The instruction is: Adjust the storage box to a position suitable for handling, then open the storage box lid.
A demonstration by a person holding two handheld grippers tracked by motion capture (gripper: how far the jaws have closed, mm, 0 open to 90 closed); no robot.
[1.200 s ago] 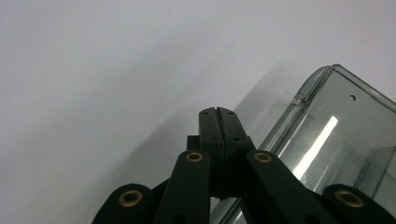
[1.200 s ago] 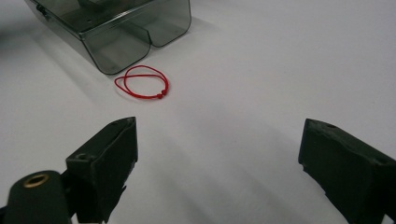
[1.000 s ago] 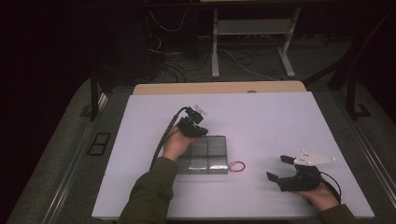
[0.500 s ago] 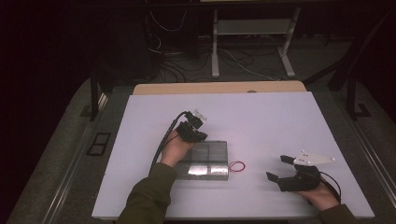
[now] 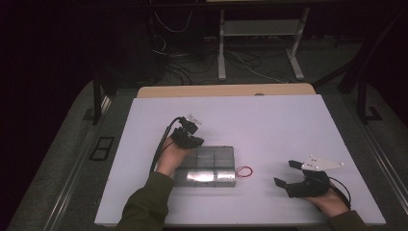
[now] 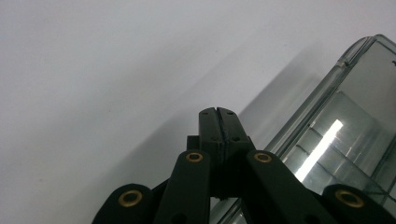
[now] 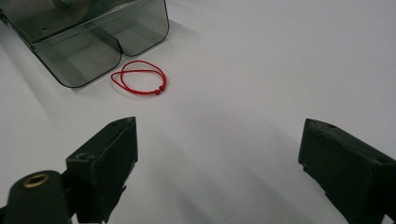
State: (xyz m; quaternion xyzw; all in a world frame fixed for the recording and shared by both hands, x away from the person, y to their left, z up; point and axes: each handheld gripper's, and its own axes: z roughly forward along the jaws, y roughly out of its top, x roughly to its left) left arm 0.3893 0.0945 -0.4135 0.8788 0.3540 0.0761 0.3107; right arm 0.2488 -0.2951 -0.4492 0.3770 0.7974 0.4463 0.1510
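Observation:
A clear plastic box with several compartments lies on the white table. Beside its right edge lies a red string loop. My left gripper hovers at the box's far left corner, jaws shut with nothing between them. In the left gripper view its closed tips point over bare table, with the box wall to the right. My right gripper rests near the table's front right, open and empty. The right gripper view has the red loop and the box corner ahead of that gripper.
A wooden strip borders the table's far edge. Beyond it, a metal stand and cables lie on the dark floor. Bare white tabletop spreads to the right and far side of the box.
My left hand has drifted left and a little toward the person, along the box's far left corner. The right gripper, the box and the red loop have kept still.

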